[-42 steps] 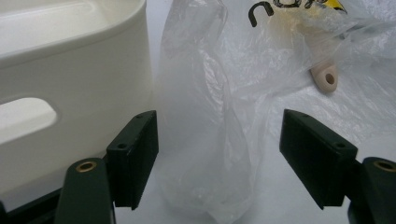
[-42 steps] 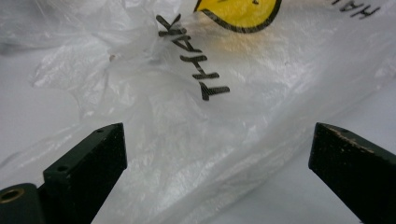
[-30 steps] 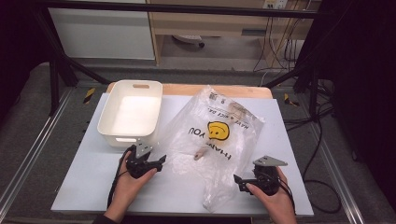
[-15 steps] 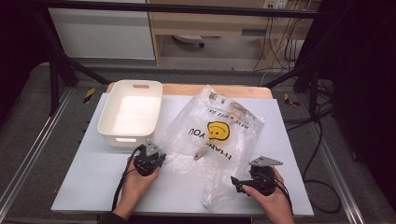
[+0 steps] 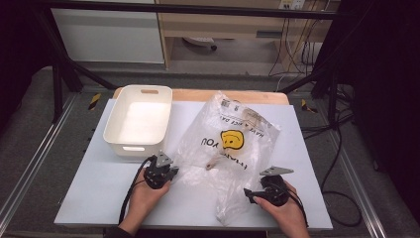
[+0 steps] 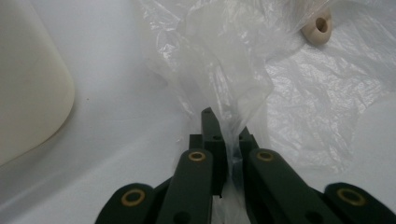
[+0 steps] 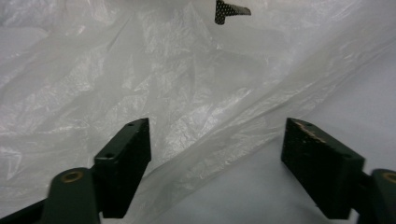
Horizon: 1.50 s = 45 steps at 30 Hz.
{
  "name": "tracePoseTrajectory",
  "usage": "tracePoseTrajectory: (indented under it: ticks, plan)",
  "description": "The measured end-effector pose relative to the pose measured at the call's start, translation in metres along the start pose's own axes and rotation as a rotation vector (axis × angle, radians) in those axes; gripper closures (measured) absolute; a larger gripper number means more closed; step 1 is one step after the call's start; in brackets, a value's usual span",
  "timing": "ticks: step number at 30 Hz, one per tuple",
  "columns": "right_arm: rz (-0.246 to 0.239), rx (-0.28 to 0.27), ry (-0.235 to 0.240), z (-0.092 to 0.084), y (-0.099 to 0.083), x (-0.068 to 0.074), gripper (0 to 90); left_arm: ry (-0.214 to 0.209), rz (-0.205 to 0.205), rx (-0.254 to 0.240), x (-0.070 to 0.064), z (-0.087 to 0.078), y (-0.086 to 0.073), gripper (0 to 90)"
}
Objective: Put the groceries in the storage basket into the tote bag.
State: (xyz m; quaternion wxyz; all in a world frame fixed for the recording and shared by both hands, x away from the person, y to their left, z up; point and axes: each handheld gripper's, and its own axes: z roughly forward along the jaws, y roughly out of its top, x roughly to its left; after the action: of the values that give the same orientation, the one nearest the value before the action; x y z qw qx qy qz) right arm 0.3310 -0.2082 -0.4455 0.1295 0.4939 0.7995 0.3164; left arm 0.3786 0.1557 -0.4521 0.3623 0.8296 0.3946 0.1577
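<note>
High view: clear plastic bag (image 5: 229,148) with a yellow smiley face and dark lettering lies crumpled on the white table (image 5: 94,183), right of the white bin (image 5: 138,120). A small beige ring-shaped piece (image 5: 213,163) sits in or under the bag near its middle; can't tell which. Left gripper (image 5: 171,171) is at the bag's left edge, just in front of the bin, left hand (image 5: 148,191) behind it. Right gripper (image 5: 247,194) is at the bag's lower right part, right hand (image 5: 280,208) holding it, jaws aimed left into the plastic.

Left gripper view: jaws pressed together with a bunched fold of bag film (image 6: 224,79) pinched between them, plastic rising from the tips. Bin wall (image 6: 28,84) at left, beige ring piece (image 6: 317,29) top right, table below.

Right gripper view: jaws stand apart, having just been closing, with bag film (image 7: 187,84) spread between and ahead of them; pads don't press it. Bag edge runs diagonally, bare table (image 7: 336,93) at right. Dark print on the bag (image 7: 229,10) at top.
</note>
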Motion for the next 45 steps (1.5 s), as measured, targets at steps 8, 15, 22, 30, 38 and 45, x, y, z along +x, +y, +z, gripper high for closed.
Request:
tracePoseTrajectory:
  ticks: [8,15,22,30,38,45]
  plan:
    - [-0.066,-0.005,-0.062,0.001,0.002,-0.001,66.8,-0.053,-0.001,0.020,-0.005,-0.003,-0.001,89.4]
    - [-0.064,-0.005,-0.007,0.002,0.005,-0.009,90.0,-0.103,-0.008,0.033,-0.011,-0.008,-0.004,89.4]
    - [-0.041,-0.011,-0.037,-0.004,0.004,-0.029,90.0,-0.172,0.012,0.033,-0.029,-0.018,-0.009,89.5]
    - [-0.029,-0.046,-0.133,-0.010,0.008,-0.064,90.0,-0.269,0.029,0.040,-0.061,-0.024,-0.017,89.4]
    - [0.040,-0.056,-0.135,-0.014,0.002,-0.089,90.0,-0.232,0.009,0.057,-0.059,-0.024,-0.022,87.9]
    - [0.056,-0.098,-0.111,-0.025,-0.004,-0.075,66.7,-0.101,-0.015,0.013,-0.055,-0.028,-0.019,50.7]
